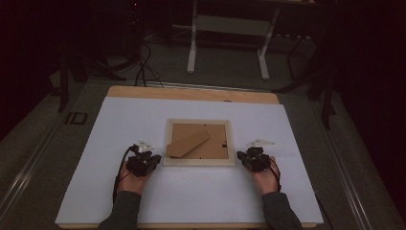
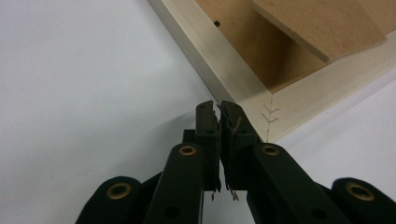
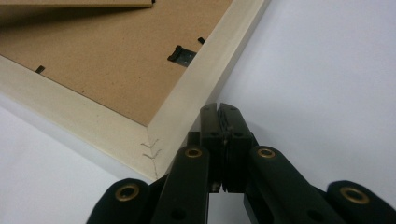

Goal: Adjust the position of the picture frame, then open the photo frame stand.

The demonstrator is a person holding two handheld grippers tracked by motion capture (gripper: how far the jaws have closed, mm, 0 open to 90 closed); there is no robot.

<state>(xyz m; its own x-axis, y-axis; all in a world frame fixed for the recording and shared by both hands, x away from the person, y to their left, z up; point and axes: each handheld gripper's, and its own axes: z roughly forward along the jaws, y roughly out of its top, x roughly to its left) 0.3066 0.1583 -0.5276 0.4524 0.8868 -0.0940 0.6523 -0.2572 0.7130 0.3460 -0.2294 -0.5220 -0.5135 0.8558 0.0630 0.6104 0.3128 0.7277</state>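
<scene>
- Picture frame [image 1: 199, 142], face down at centre of the high view, on white sheet [image 1: 119, 124] over desk [image 1: 191, 93]; fibreboard back w/ fold-out stand [image 1: 187, 143].
- Left gripper [image 1: 144, 154] at frame's lower-left corner, right gripper [image 1: 249, 154] at lower-right; both jaws clenched, empty.
- Judged: light, stiff wood, glass likely fragile; grip by side rails nr corners.
- Frame recess holds backing board [image 3: 93, 60], retained by clips [image 3: 181, 55].
</scene>
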